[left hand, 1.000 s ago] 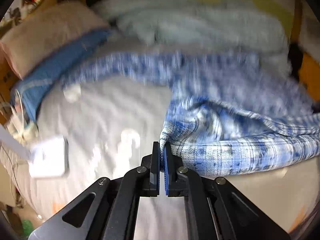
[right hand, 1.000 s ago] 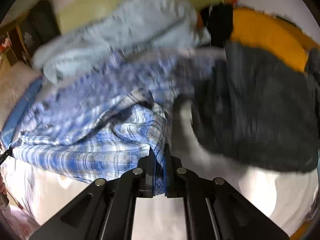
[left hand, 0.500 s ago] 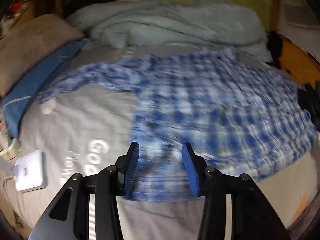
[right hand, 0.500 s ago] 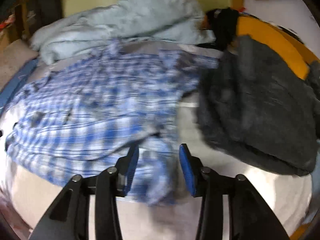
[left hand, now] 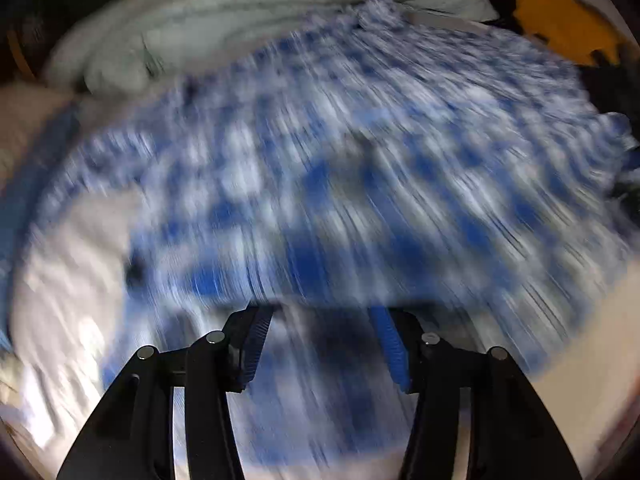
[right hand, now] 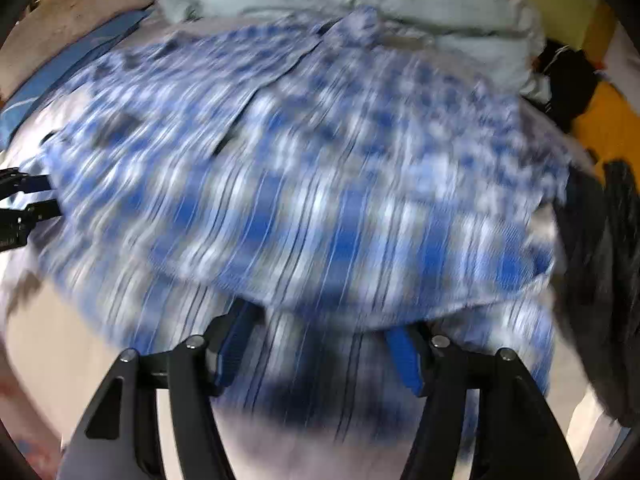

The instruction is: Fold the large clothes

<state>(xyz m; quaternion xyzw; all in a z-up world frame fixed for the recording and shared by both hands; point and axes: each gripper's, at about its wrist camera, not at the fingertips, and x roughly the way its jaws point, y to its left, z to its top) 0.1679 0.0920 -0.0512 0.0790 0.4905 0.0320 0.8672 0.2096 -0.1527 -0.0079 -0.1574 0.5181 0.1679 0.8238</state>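
A blue and white plaid shirt point(left hand: 360, 168) lies spread across the bed, blurred by motion in both views. My left gripper point(left hand: 320, 316) hangs over its near hem with its jaws opening. The cloth lies below the gap and neither pad presses on it. My right gripper point(right hand: 320, 320) stands over the shirt point(right hand: 304, 200) near its other front corner. Its jaws are opening too, with the folded hem loose beneath them. In the right wrist view the left gripper point(right hand: 24, 200) shows at the shirt's left edge.
A pale green blanket point(left hand: 240, 20) is bunched at the far side of the bed. A dark grey garment point(right hand: 608, 280) lies right of the shirt, an orange cloth point(left hand: 560, 28) behind it. A beige pillow point(right hand: 72, 20) and blue cloth point(right hand: 72, 64) lie far left. White sheet point(left hand: 72, 280) shows at left.
Both grippers were shut on the shirt's hem and have let go, jaws spreading wide. The shirt dropped flat onto the bed, and both grippers rolled and moved closer over it.
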